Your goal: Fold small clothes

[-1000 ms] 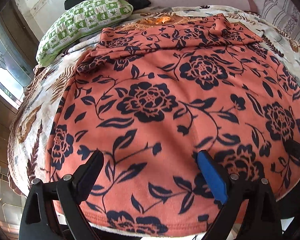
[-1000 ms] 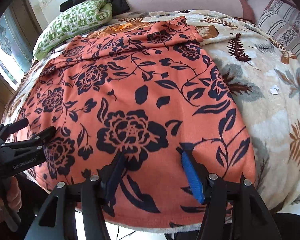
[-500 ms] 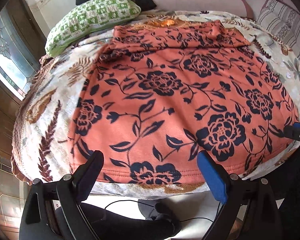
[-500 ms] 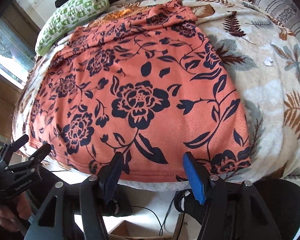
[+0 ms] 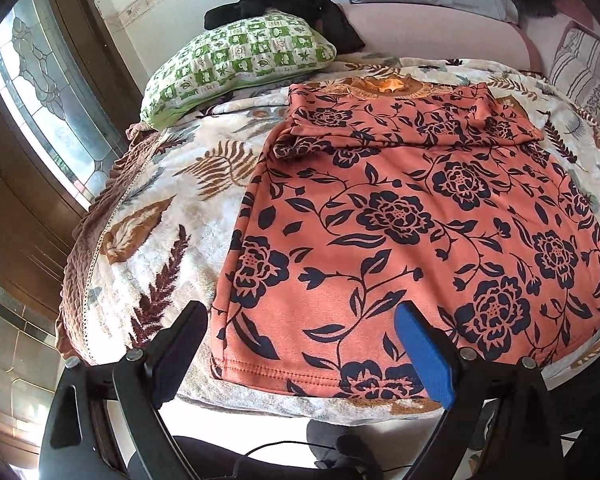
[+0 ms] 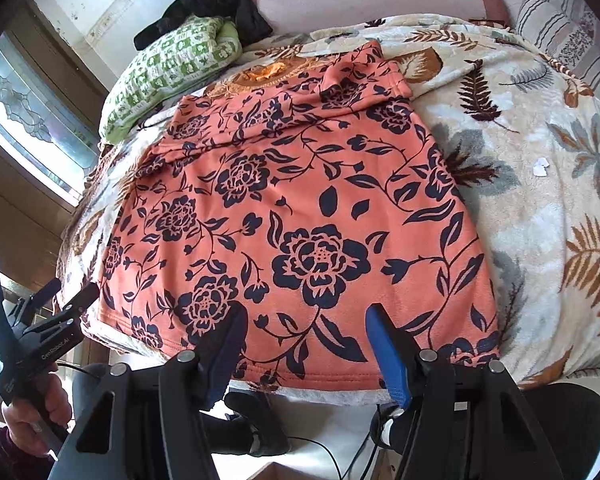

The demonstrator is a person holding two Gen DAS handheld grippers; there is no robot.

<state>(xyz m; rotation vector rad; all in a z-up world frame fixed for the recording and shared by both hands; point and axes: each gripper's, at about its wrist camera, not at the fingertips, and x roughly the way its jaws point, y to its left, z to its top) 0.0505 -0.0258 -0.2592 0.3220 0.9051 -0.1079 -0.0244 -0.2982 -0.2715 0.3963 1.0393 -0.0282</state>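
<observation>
An orange garment with dark blue flowers (image 5: pixel 412 232) lies flat on the bed, its sleeves folded in across the far end; it also shows in the right wrist view (image 6: pixel 300 216). My left gripper (image 5: pixel 304 324) is open and empty, above the garment's near left hem corner. My right gripper (image 6: pixel 306 324) is open and empty, just above the near hem, right of middle. The left gripper also shows at the left edge of the right wrist view (image 6: pixel 66 298), off the bed's edge.
The bed is covered by a cream leaf-print blanket (image 6: pixel 540 208). A green checked pillow (image 5: pixel 236 60) with black clothes (image 5: pixel 284 0) behind it lies at the far left. A striped cushion (image 6: pixel 572 36) is far right. A window (image 5: pixel 40 92) is on the left.
Both grippers have pulled back toward me from over the garment to its near hem and lifted. The left one has shifted left. The garment lies unchanged.
</observation>
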